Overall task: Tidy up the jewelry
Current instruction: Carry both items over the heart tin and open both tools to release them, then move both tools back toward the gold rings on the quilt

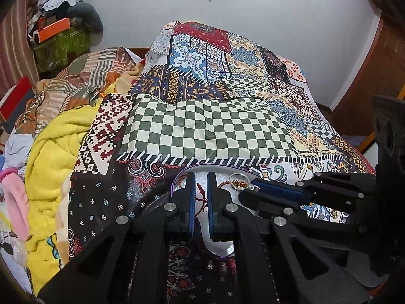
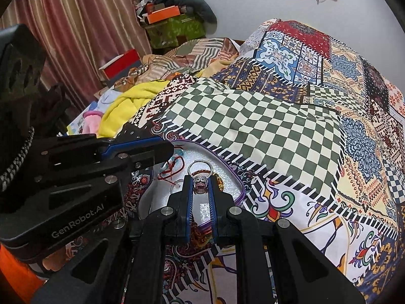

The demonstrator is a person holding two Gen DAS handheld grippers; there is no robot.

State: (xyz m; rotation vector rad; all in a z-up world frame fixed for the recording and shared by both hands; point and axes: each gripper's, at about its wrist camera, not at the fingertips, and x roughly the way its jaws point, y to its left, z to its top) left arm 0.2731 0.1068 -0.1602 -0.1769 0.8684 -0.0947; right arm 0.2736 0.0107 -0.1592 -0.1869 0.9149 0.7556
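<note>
— So, where is the ring (image 2: 200, 177) now?
— Pinched at its stone end between the tips of the right gripper (image 2: 200, 190); its silver band stands up above the fingertips, over the glittery tray (image 2: 229, 186) with the purple rim; the tray lies on the patchwork bedspread (image 2: 278, 131).
— And the left gripper (image 1: 201, 185)?
— Its jaws are close together with a narrow gap; a red cord (image 1: 201, 198) runs between them, though I cannot tell whether the pads actually bite it; the tips sit low over the same tray.
— Anything else in the tray?
— A red thread bracelet (image 2: 174, 169) lies loose on the left part; a gold beaded piece (image 2: 219, 181) sits just beside the right fingertip; farther left, a yellow blanket (image 1: 48, 157) is heaped on the bed.
</note>
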